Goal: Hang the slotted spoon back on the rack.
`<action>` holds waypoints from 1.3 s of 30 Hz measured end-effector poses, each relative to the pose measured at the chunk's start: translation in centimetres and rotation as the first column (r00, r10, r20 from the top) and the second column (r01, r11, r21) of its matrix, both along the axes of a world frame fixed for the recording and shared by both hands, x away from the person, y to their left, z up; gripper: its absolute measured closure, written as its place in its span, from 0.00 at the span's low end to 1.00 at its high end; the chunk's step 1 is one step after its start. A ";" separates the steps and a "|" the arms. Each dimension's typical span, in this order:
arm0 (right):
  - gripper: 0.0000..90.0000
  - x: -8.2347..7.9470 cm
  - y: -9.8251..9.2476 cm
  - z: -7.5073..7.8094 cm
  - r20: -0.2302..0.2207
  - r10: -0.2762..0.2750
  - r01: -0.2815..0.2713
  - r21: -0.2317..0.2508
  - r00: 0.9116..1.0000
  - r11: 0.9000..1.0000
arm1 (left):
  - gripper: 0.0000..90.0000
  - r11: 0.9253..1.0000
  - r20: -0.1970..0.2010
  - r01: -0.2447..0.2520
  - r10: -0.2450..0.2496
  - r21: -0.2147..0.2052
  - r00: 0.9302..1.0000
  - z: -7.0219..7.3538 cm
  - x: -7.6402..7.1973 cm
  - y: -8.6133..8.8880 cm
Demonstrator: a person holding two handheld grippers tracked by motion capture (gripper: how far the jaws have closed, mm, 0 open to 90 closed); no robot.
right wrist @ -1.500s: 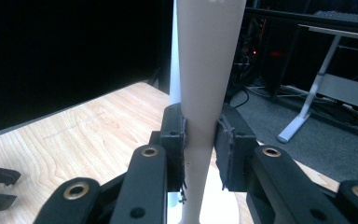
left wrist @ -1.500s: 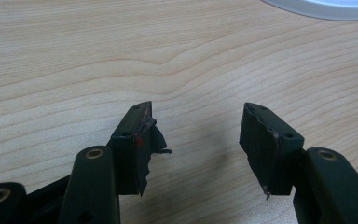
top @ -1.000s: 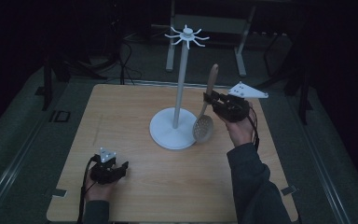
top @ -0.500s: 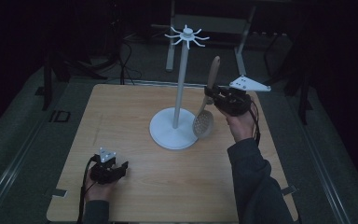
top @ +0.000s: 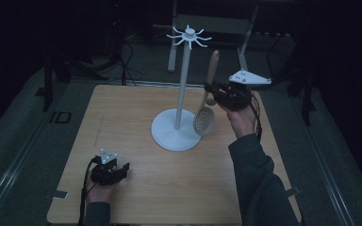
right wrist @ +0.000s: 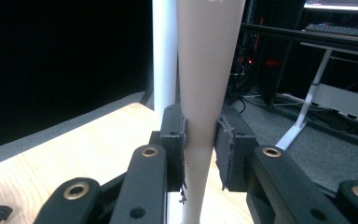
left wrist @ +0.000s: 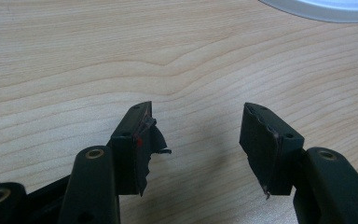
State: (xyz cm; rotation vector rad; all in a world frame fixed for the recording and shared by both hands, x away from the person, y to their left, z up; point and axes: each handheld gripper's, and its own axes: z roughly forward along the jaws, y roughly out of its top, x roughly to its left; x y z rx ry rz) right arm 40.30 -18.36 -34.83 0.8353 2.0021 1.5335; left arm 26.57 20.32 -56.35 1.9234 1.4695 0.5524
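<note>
The right gripper [right wrist: 200, 140] clamped its 2 black jaws on the pale wooden handle [right wrist: 206, 70] of a utensil, which stood nearly upright and widened toward the top of the frame. Just behind the handle rose the white pole [right wrist: 164, 51] of a stand. A light wooden tabletop [right wrist: 88, 144] spread below and to the left, with darkness beyond its edge. To the right, a grey floor [right wrist: 307, 154], a white desk leg [right wrist: 307, 107] and a keyboard [right wrist: 333, 29] on a dark desk were visible.
</note>
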 end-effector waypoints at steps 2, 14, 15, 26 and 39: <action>0.83 0.0 0.1 0.1 0.005 0.003 -0.003 -0.001 1.000 1.000 | 0.50 1.000 0.001 -0.001 0.001 -0.001 1.000 0.0 0.0 0.0; 0.83 0.2 1.2 1.4 0.018 0.018 -0.018 -0.011 1.000 1.000 | 0.50 1.000 -0.002 0.000 0.000 0.000 1.000 0.0 0.0 0.0; 0.83 0.2 1.3 1.5 0.017 0.019 -0.018 -0.010 1.000 1.000 | 0.50 1.000 -0.002 0.001 -0.001 0.000 1.000 0.0 0.0 0.0; 0.83 0.6 2.2 1.8 0.004 0.024 -0.024 -0.019 1.000 1.000 | 0.50 1.000 0.000 -0.003 0.003 -0.002 1.000 0.0 0.0 0.0; 0.82 1.3 2.7 1.7 -0.018 0.015 -0.016 -0.019 1.000 1.000 | 0.50 1.000 0.003 -0.006 0.006 -0.005 1.000 0.0 0.0 0.1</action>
